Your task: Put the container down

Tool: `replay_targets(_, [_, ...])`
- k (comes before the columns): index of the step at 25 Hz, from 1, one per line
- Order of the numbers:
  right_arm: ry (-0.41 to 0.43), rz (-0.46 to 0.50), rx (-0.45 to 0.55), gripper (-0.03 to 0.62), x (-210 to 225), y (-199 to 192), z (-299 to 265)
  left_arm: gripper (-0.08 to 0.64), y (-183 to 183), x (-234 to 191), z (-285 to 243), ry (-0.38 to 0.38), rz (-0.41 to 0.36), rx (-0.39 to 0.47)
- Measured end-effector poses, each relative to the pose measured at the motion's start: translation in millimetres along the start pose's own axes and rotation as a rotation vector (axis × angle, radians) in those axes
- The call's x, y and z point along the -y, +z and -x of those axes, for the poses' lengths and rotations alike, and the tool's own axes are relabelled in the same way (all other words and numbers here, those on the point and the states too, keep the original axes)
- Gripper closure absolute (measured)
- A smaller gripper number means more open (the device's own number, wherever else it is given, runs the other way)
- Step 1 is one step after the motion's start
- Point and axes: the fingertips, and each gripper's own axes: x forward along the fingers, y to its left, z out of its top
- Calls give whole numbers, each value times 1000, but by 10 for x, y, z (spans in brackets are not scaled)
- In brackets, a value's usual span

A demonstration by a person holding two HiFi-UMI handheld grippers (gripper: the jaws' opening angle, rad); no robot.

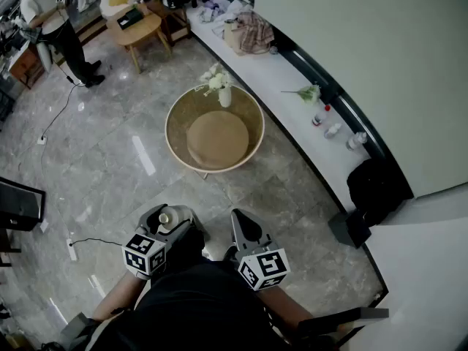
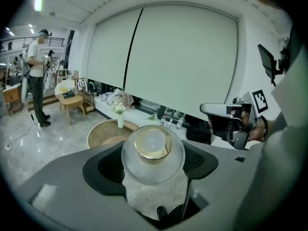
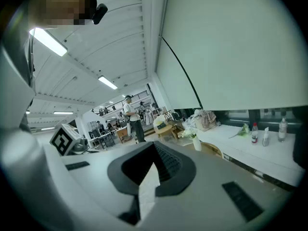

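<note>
A clear round container [image 2: 153,163] with a gold lid sits between the pads of my left gripper [image 2: 153,158], which is shut on its sides with the jaws standing wide. In the head view the container [image 1: 167,218] is low at the left, close to my body, held in the left gripper [image 1: 170,222] above the floor. My right gripper [image 1: 246,225] is beside it at the right, shut and empty. In its own view the right gripper [image 3: 153,170] shows both pads meeting with nothing between them.
A round wooden table [image 1: 176,120] stands ahead with a white vase of flowers [image 1: 223,93] at its far rim. A long white ledge [image 1: 287,79] along the wall carries bottles [image 1: 322,115] and bags. A person [image 1: 53,22] stands far left near a small wooden table [image 1: 137,29].
</note>
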Motion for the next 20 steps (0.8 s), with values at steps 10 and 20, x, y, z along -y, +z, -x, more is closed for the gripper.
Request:
replay_targets(10, [-7, 15, -19, 587, -806, -208, 441, 222, -278, 355, 1012, 12, -86, 46])
replay_targets(20, [-54, -36, -80, 586, -1060, -619, 484, 222, -744, 160, 1227, -2, -37, 7])
